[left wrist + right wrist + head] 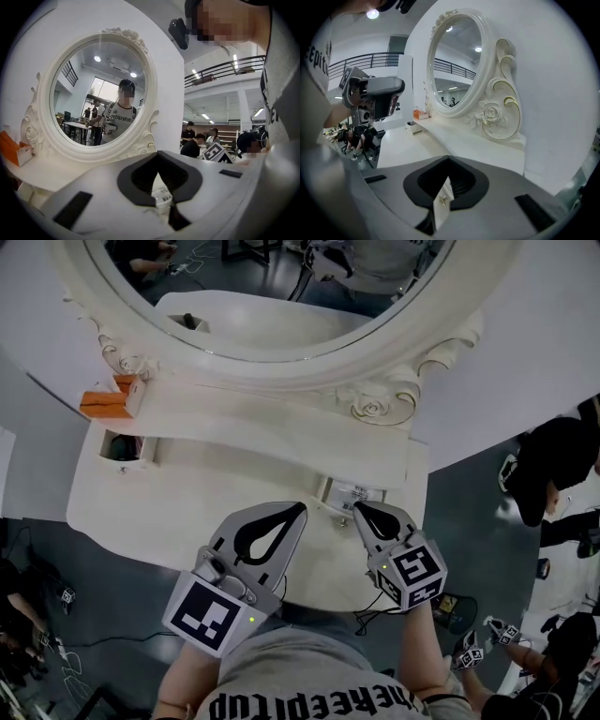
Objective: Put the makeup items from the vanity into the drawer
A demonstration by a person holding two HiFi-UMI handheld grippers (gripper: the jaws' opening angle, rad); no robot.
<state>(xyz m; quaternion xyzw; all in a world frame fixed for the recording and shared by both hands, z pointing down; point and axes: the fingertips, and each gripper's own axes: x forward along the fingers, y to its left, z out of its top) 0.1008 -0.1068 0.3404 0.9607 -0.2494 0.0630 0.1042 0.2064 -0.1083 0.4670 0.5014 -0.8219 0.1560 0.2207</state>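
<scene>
An orange box (pixel 105 404) lies at the left end of the white vanity's (pixel 234 474) raised shelf, below the oval mirror (pixel 262 296). Under it a small drawer (pixel 142 452) stands pulled out, with something dark inside. A second small drawer (pixel 352 493), with a printed sticker, sits in the shelf front near the middle. My left gripper (pixel 302 507) hovers just left of that drawer, jaws shut and empty. My right gripper (pixel 359 509) is at its front, jaws shut. A small gold knob (pixel 443 199) shows through the slit between them. I cannot tell whether it is gripped.
The vanity stands against a white wall panel (pixel 562 70). Carved scrollwork (pixel 375 404) flanks the mirror's foot. Cables and small gear lie on the grey floor (pixel 469 615) to the right. Other people (pixel 197 143) sit in the room behind.
</scene>
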